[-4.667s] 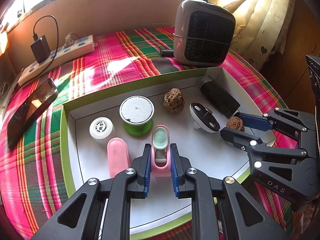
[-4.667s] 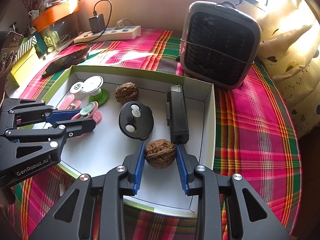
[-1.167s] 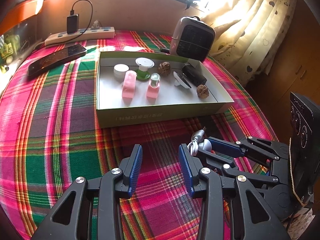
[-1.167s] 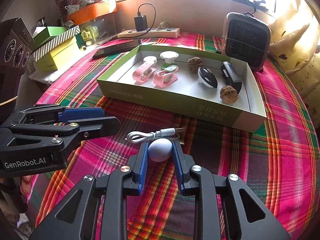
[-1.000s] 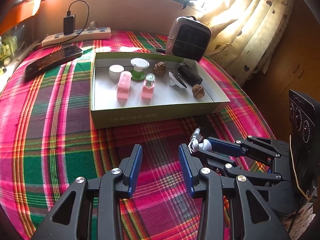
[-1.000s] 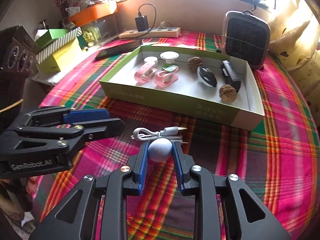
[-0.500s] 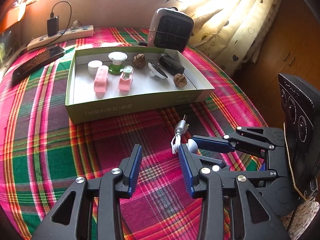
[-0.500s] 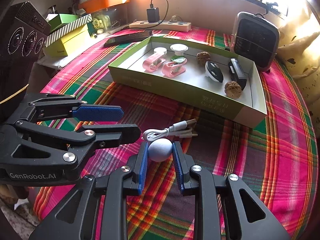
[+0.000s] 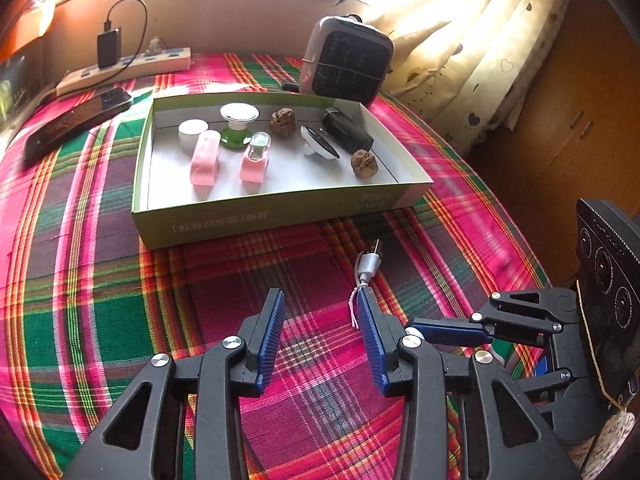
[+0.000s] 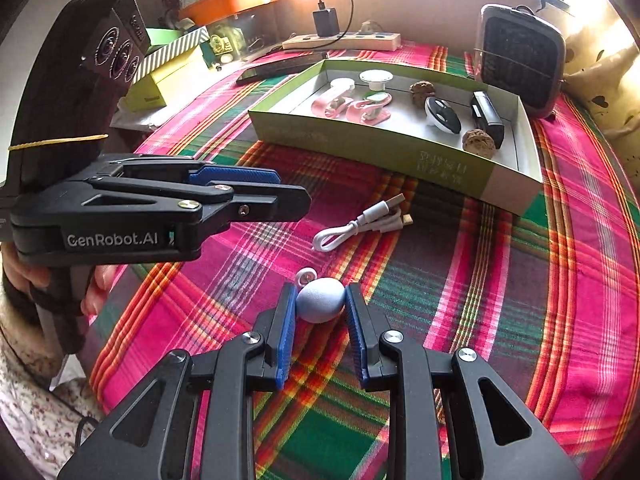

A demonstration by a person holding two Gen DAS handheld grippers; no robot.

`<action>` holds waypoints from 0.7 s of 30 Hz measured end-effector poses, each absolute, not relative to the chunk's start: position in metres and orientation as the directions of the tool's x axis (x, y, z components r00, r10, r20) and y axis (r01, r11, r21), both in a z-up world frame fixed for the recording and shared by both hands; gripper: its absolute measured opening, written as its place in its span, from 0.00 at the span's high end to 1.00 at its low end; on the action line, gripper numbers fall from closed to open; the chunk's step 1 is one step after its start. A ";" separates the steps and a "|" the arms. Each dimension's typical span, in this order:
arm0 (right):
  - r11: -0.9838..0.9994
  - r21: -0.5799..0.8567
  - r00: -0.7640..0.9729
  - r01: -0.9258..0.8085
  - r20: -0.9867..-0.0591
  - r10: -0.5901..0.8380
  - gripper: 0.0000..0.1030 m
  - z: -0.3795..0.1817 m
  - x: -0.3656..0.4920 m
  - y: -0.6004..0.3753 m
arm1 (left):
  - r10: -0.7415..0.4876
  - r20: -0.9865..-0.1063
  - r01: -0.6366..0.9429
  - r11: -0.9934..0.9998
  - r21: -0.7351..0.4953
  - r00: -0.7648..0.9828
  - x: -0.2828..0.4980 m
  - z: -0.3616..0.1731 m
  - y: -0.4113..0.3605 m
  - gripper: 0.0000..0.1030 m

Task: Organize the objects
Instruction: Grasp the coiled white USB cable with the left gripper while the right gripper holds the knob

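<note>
Holding the pale blue egg-shaped object (image 10: 320, 299) clamped between its pads, right gripper (image 10: 320, 308) hovers over plaid cloth (image 10: 500, 300), short of green tray (image 10: 372, 146). Left gripper (image 9: 320, 336) gapes empty beside white USB cable (image 10: 360, 224). Advice: carry level, clear tray wall, release low.

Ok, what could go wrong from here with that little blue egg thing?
The right gripper pinches the smooth, rounded pale-blue egg only at its tips, so it might squirt out. The white cable lies between it and the green box and could snag a low carry.
</note>
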State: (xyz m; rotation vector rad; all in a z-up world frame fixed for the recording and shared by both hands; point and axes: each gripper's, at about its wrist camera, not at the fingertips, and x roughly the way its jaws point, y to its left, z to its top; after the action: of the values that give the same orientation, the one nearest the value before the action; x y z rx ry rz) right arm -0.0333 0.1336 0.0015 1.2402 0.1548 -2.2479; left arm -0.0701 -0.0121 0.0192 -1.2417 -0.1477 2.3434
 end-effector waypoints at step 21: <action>-0.934 0.050 -0.561 0.354 -0.787 -0.255 0.75 0.002 -0.031 0.178 | 0.388 -0.781 -0.426 -0.888 -0.175 -0.489 -0.068 0.018 0.028 0.65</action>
State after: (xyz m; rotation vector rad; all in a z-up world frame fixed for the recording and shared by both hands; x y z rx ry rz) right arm -0.0311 0.1775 0.0016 1.2350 0.1611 -2.5012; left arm -0.0679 0.0278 0.0177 -1.2263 0.0570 2.3657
